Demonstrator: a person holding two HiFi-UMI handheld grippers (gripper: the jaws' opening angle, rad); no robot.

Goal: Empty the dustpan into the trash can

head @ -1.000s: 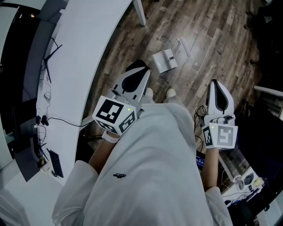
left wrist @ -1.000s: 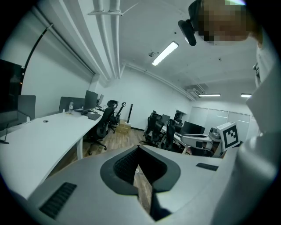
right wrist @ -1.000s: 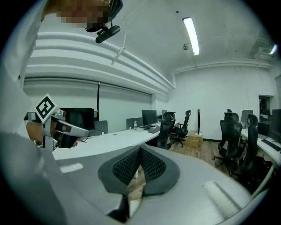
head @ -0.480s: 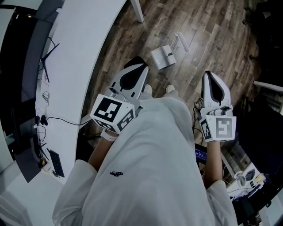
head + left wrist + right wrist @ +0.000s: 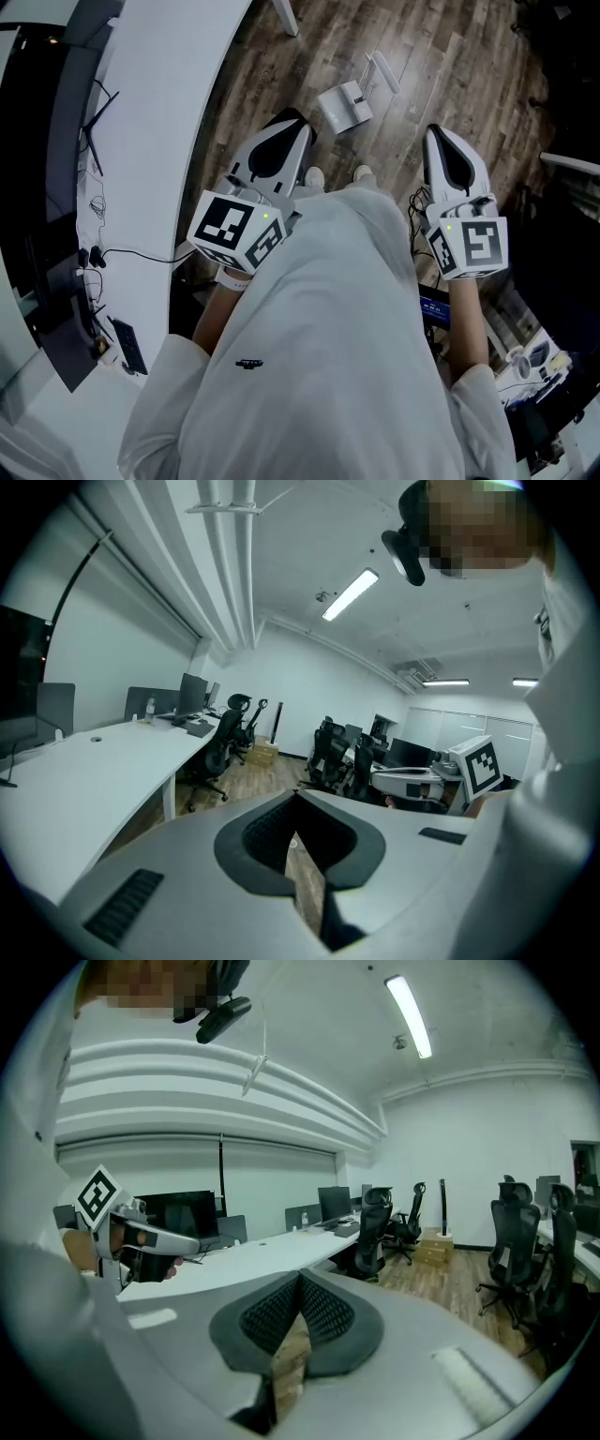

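Observation:
A white dustpan (image 5: pixel 343 104) lies on the wood floor ahead of my feet, its long handle (image 5: pixel 385 72) pointing away to the right. No trash can shows in any view. My left gripper (image 5: pixel 299 120) is held at waist height, shut and empty, its tip just left of and short of the dustpan. My right gripper (image 5: pixel 433 131) is held level with it to the right, also shut with nothing in it. In the left gripper view the jaws (image 5: pixel 295 795) meet over bare floor. In the right gripper view the jaws (image 5: pixel 300 1279) are likewise pressed together.
A long curved white desk (image 5: pixel 159 141) runs along the left, with cables and a monitor on it. Black office chairs (image 5: pixel 511 1241) stand on the wood floor further into the room. Dark furniture and clutter (image 5: pixel 562 234) sit to my right.
My right gripper has edged forward and slightly left, toward the dustpan's side. The left gripper has stayed where it was. Both remain shut.

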